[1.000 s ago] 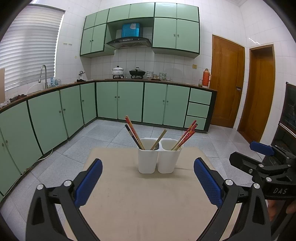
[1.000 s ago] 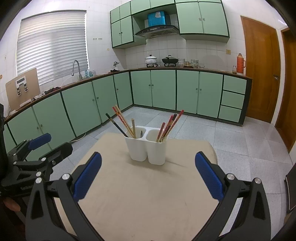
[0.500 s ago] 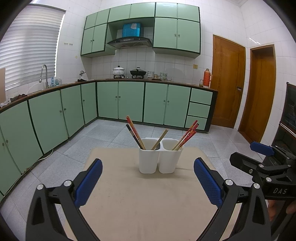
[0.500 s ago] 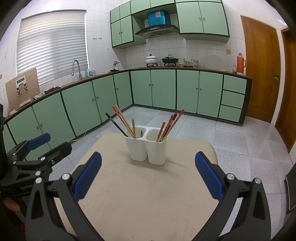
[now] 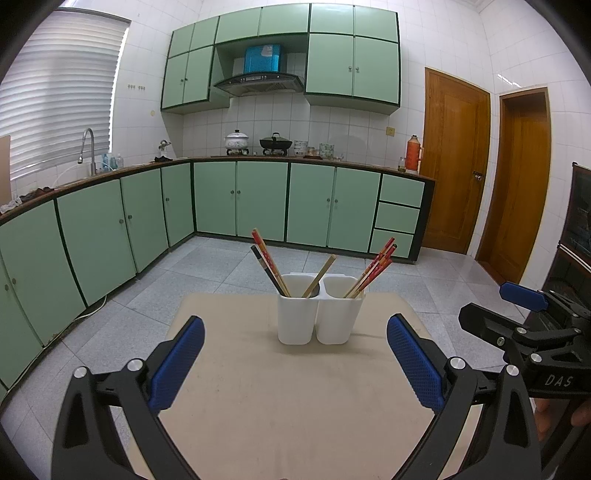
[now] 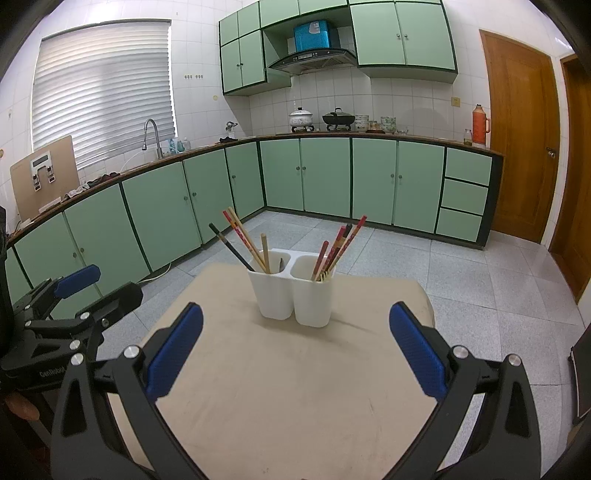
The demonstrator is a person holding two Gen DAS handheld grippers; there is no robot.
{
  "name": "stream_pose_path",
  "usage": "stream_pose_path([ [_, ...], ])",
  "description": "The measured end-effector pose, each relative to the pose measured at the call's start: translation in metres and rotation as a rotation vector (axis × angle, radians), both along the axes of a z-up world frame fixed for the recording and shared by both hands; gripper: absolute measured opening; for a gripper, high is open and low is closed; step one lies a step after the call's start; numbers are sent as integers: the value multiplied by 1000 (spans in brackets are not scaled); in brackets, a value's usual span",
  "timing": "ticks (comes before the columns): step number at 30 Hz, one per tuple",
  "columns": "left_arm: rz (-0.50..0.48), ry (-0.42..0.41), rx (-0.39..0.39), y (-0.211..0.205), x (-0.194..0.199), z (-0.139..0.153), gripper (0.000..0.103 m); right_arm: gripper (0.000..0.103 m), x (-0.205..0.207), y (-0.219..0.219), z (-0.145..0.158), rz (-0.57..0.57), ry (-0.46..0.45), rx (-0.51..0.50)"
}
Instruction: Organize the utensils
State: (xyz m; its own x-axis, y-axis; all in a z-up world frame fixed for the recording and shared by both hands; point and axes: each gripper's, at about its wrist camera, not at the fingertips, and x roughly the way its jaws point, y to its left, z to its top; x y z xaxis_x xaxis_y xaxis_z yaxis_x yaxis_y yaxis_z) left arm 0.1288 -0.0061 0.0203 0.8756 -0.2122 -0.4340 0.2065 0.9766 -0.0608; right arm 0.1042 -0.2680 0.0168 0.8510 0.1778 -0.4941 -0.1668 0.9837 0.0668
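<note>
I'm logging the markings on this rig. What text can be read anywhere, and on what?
"DAS": on the right gripper body, in the left wrist view.
"CenRobot" (last letters unclear): on the left gripper body, in the right wrist view.
Blue box above the range hood: label too small to read.
Chopsticks: markings too blurred to read.

Home kitchen: green cabinets (image 5: 258,201), stove pots (image 5: 238,139).

White twin holder (image 5: 319,317) on beige table (image 5: 295,406). Red patterned chopsticks (image 5: 373,271), one black (image 5: 266,271), one plain tan (image 5: 319,275). Black grippers, blue cross-hatched pads: left gripper (image 5: 295,363), right gripper (image 6: 295,358). Mint-green cabinets (image 5: 258,203) edged dark green; white tiled walls (image 5: 443,48); grey speckled floor (image 5: 221,266); brown wooden doors (image 5: 454,162); orange flask (image 5: 413,153).
</note>
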Motion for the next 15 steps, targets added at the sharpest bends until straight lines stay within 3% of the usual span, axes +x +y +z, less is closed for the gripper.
stream_pose_path([
  [15,1,2,1,0,1,-2,97,98,2,1,-4,-1,5,-1],
])
